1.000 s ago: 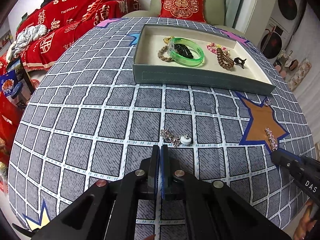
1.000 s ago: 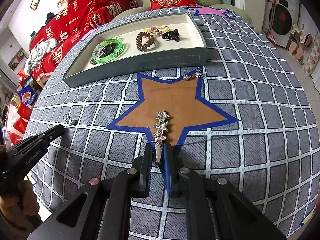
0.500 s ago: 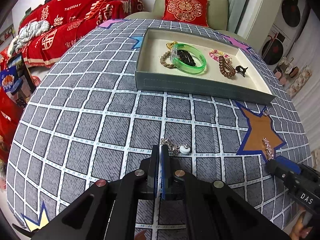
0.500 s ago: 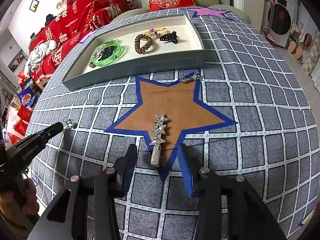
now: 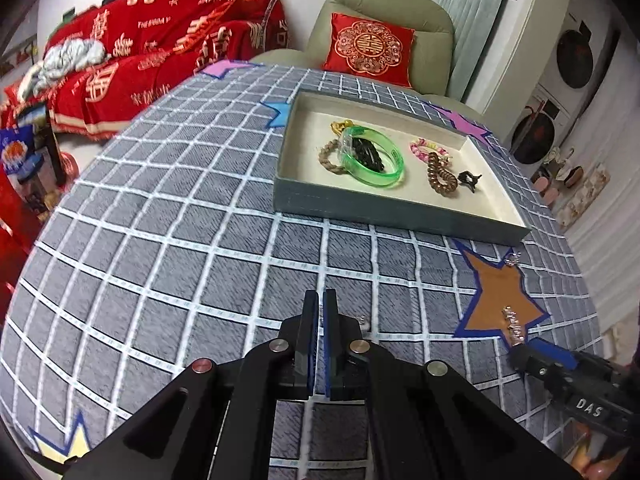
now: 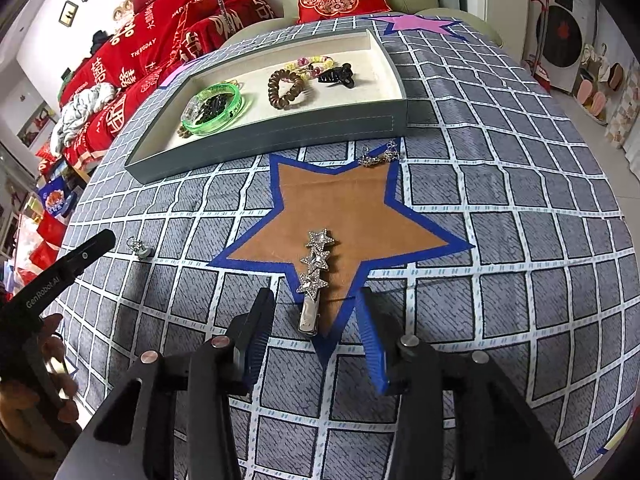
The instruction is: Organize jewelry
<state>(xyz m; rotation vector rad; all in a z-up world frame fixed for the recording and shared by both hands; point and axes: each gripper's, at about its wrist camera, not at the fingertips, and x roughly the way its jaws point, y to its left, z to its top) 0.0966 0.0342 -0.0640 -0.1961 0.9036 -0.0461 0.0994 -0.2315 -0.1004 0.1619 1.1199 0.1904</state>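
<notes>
The right gripper [image 6: 316, 328], marked "DAS", has just spread its fingers, releasing the star hair clip [image 6: 314, 276] on the counter's brown star [image 6: 340, 208]. The "GenRobot.AI" left gripper [image 5: 320, 308] is clenched, empty.

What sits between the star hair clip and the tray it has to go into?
Nothing blocking. The star hair clip lies between the open right gripper fingers; bare brown star patch leads to the tray. A small silver chain lies off to the right.
</notes>
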